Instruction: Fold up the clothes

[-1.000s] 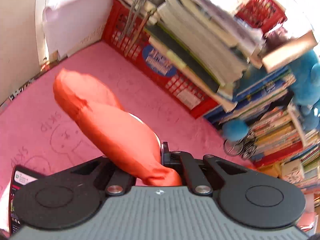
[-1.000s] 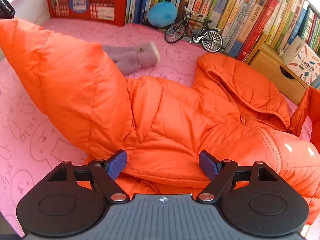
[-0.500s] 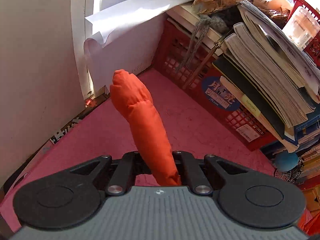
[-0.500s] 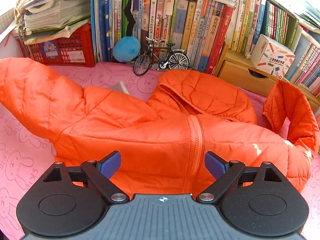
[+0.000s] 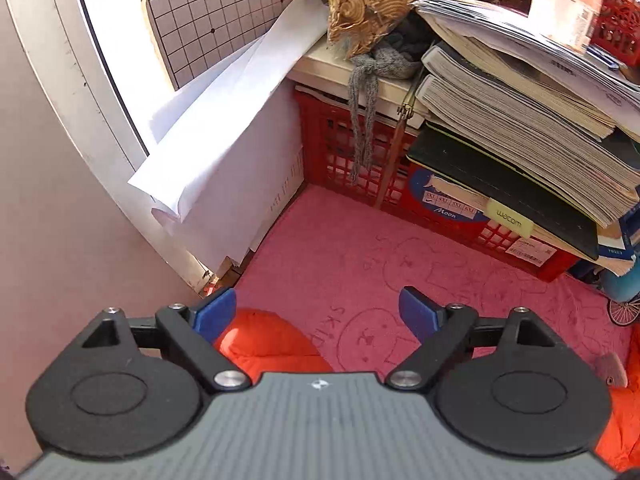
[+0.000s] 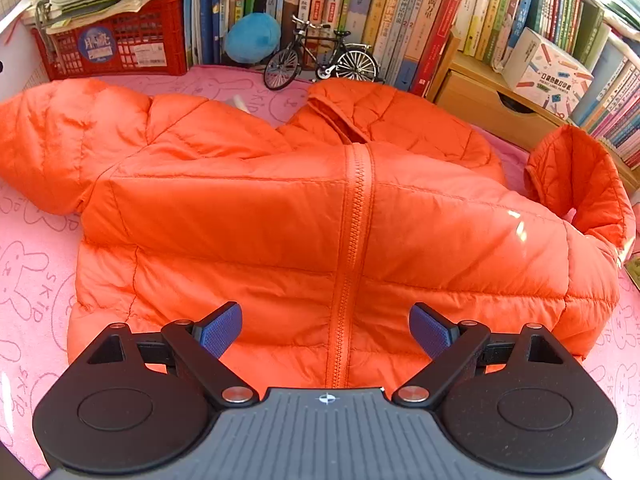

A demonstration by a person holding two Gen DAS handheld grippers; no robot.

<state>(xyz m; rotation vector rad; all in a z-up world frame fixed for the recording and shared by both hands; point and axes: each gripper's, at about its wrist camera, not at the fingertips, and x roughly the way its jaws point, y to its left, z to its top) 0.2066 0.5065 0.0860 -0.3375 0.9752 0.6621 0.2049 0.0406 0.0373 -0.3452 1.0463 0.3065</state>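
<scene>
Jacket (image 6: 280,220) x1; hand-held grippers x2

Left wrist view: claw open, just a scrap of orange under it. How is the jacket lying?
Observer: The orange jacket lies spread front-up on the pink mat, with its zipper closed.
Operator: Sleeves flat?
Observer: Not both. The sleeve by the wooden drawer curls upward, and its cuff stands open.
</scene>
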